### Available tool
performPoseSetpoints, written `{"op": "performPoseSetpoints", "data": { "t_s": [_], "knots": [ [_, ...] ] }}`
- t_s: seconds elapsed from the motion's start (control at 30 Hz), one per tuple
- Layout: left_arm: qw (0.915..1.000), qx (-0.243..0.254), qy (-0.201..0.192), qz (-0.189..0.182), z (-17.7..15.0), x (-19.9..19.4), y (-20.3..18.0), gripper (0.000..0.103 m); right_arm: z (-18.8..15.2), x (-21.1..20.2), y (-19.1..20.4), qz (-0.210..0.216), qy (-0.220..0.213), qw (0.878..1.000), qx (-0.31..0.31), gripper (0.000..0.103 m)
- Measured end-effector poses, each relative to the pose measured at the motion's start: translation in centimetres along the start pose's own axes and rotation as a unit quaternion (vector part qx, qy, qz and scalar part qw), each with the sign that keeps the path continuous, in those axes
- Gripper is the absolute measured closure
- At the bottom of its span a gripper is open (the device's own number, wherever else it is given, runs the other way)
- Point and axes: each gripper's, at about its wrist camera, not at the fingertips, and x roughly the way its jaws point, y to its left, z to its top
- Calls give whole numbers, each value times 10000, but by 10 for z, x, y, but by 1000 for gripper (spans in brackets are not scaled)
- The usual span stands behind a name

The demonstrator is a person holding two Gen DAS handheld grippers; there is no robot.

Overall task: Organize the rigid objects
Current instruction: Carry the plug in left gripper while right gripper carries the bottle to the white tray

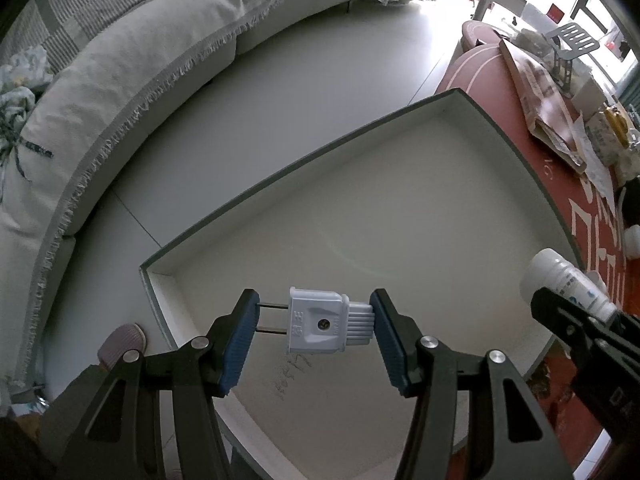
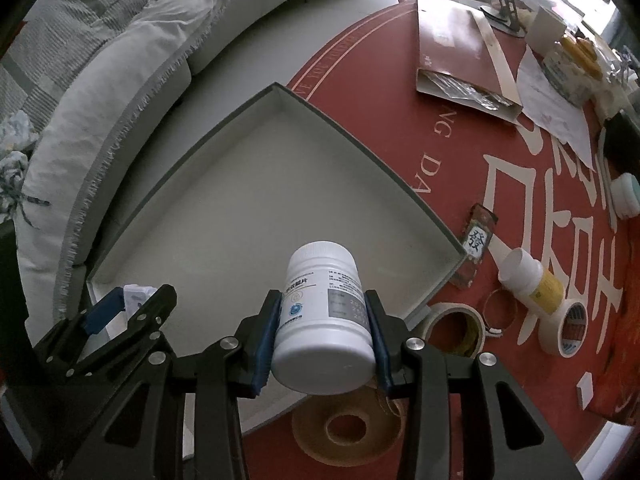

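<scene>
Here we pinch a pale plastic two-prong plug (image 1: 318, 322) endwise in our left gripper (image 1: 312, 330) above the shallow grey-rimmed cardboard box (image 1: 516, 148). Our right gripper (image 2: 322, 338) clamps a white plastic pill bottle (image 2: 324, 320) by its sides.

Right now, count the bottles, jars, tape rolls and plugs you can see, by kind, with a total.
Bottles: 2, white one in the right tongs, yellow-labelled one
Jars: 1
Tape rolls: 3
Plugs: 1
Total: 7

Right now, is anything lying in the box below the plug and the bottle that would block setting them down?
Nothing visible does. The box floor is bare under the plug in the left tongs and the bottle in the right tongs.
</scene>
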Motion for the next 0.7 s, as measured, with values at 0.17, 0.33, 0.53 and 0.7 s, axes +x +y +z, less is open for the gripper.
{"op": "performPoseSetpoints", "data": {
  "t_s": [0.17,0.33,0.53,0.7],
  "knots": [
    [10000,25,-4,33,-1,3,-2,43,3,4,1,-51,13,10000,-26,61],
    [10000,34,8,49,-1,7,-4,43,6,8,3,-105,20,9999,-65,61],
    [10000,44,35,29,2,12,-7,43,8,14,5,-203,27,9997,-110,61],
    [9999,71,136,24,2,19,-8,43,10,24,6,-360,73,9993,-60,61]
  ]
}}
